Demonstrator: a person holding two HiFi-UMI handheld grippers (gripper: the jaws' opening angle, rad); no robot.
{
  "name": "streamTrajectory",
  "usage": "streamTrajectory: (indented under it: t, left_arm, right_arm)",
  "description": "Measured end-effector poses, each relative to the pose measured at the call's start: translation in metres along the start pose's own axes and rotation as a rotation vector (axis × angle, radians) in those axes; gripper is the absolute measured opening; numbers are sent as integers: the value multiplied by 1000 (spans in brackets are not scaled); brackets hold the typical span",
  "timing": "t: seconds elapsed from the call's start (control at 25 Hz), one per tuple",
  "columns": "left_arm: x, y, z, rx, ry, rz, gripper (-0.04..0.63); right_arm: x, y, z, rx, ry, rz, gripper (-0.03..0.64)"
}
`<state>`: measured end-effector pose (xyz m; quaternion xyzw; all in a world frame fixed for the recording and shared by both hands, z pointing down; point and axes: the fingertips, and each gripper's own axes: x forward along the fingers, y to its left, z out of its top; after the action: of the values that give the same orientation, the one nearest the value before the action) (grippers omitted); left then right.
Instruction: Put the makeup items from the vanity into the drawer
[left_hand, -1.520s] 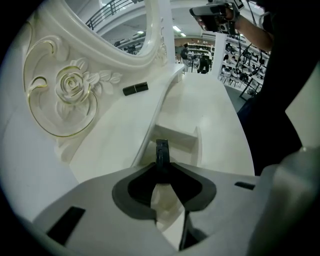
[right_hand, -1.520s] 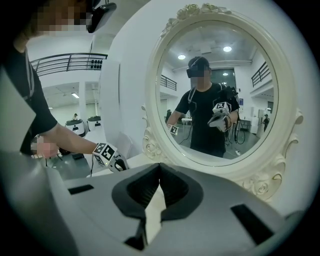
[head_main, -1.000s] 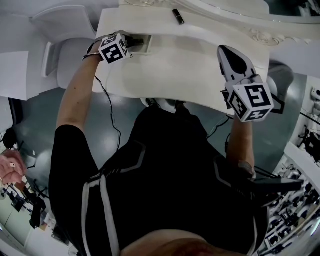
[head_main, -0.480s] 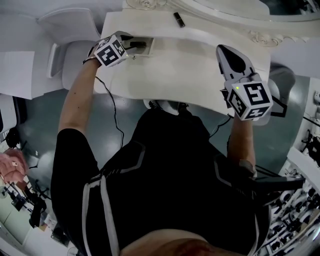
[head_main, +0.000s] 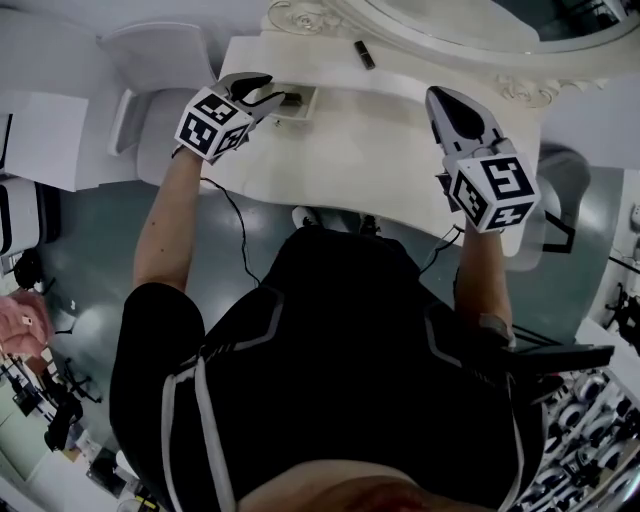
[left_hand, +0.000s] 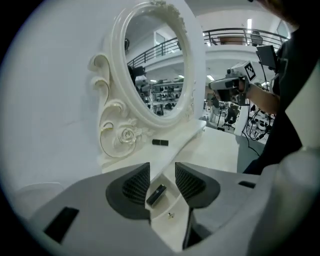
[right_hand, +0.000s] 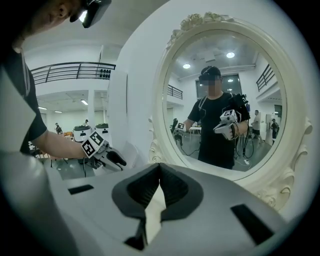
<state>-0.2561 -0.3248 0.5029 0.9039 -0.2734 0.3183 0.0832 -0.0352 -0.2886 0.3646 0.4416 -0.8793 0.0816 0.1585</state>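
At upper left of the head view, the left claw (head_main: 266, 90) hangs over the open drawer (head_main: 311, 103). Its jaws stand wide, having just been opening, and they grip nothing. A dark tube (left_hand: 156, 194) lies loose on the drawer floor, seen through the gap between the jaws and clear of the pads. I judge that this item is delivered and the release is finishing.

A second tube (head_main: 365, 55) lies on the worktop (head_main: 370, 150) near the base of the mirror (left_hand: 155, 65), up and right of the drawer, so the task is not done. The next move, as I read it, is to carry a claw up and right to that tube, set the jaws across it, close, and bring it over the drawer.

The left forearm reaches straight up the frame, with the claw tilted down. At the right of the frame, the right claw (head_main: 445, 100) is held above the worktop, jaws pressed together and empty, pointing toward the mirror.
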Motion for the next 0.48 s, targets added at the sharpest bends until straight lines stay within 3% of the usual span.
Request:
streamTrajectory:
  t: [0.08,0.24,0.36,0.48]
  left_arm:
    - [-14,-4,16,-12,-64,41,158]
    - [-41,-11,49,-163,-214,121,154]
    - [-59,-17,67,-222,-307,199,147]
    - [-82,-19,85,-259,-393,285,91]
  right_arm:
    - [1,2,5,-7,-12,10,6]
    - [3,4,16,-4,-46,27,6]
    - [3,6,24,-13,-63,35,6]
    - [3,8,32,-24,-79,44,6]
